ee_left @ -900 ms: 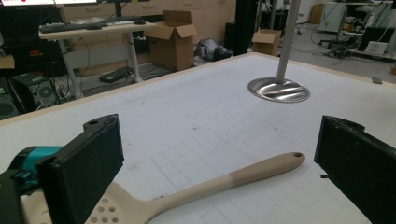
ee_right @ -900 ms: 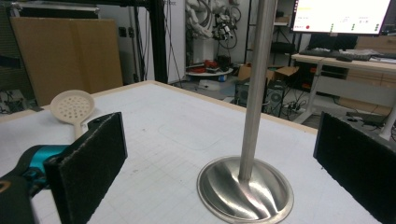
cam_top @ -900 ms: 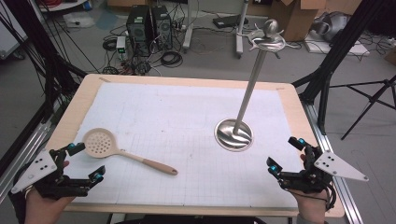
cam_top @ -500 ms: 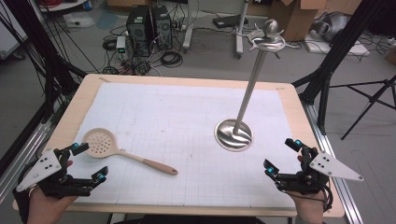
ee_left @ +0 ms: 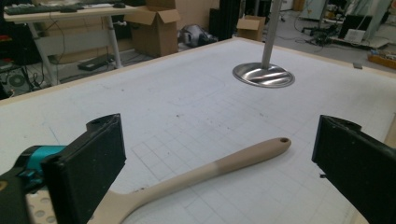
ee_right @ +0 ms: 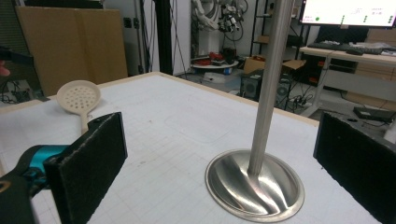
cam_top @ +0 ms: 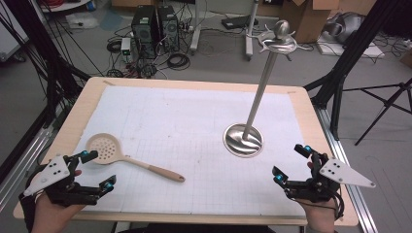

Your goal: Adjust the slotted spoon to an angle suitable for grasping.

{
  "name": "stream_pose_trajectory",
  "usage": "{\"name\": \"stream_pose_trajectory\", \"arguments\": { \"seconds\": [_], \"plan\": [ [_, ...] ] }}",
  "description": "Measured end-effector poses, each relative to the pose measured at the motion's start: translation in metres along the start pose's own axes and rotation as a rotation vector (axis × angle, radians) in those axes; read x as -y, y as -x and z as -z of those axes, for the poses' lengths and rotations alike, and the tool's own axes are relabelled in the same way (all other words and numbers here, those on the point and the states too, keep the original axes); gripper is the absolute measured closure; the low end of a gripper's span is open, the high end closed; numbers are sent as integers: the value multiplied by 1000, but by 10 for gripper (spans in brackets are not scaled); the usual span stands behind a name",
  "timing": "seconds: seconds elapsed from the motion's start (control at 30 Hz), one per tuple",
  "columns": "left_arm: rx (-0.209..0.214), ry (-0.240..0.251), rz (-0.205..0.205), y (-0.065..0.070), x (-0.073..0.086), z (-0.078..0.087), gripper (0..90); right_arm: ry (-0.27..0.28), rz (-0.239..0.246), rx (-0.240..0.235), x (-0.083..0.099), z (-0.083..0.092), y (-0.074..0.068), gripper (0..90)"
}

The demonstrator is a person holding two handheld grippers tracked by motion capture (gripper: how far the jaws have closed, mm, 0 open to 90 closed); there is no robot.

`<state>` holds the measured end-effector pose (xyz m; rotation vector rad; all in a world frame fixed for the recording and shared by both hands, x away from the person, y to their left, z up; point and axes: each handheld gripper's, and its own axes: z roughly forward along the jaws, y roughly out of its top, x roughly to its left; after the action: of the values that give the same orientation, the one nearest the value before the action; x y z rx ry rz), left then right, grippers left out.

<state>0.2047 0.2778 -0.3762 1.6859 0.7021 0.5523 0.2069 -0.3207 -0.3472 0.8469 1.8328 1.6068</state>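
Note:
A beige slotted spoon lies flat on the white gridded mat, its round perforated head at the left and its handle pointing right. My left gripper hovers over the head end at the table's near left corner, open, with the handle running between and beyond its jaws. A steel utensil stand with a tall pole and hooked top stands right of centre. My right gripper is open at the near right, facing the stand's base; the spoon lies farther off.
The white mat covers a wooden table top. Computer towers, cables and cardboard boxes sit on the floor beyond the far edge. Black frame posts stand at both sides of the table.
Both hands have shifted slightly along the near edge: the left gripper moved a little right toward the spoon's head, the right gripper drifted a little left. Spoon and stand stayed put.

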Motion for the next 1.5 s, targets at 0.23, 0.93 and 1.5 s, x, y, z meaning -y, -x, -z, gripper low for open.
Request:
{"name": "stream_pose_trajectory", "arguments": {
  "seconds": [0.23,0.93,1.5],
  "plan": [
    [21,-51,12,-1,5,-7,146,-10,-7,0,1,-1,0,16],
    [65,-166,-2,3,25,-34,631,-18,0,-8,2,-1,-2,16],
    [126,-233,13,7,37,-57,882,-21,-3,-8,5,1,-3,16]
  ]
}}
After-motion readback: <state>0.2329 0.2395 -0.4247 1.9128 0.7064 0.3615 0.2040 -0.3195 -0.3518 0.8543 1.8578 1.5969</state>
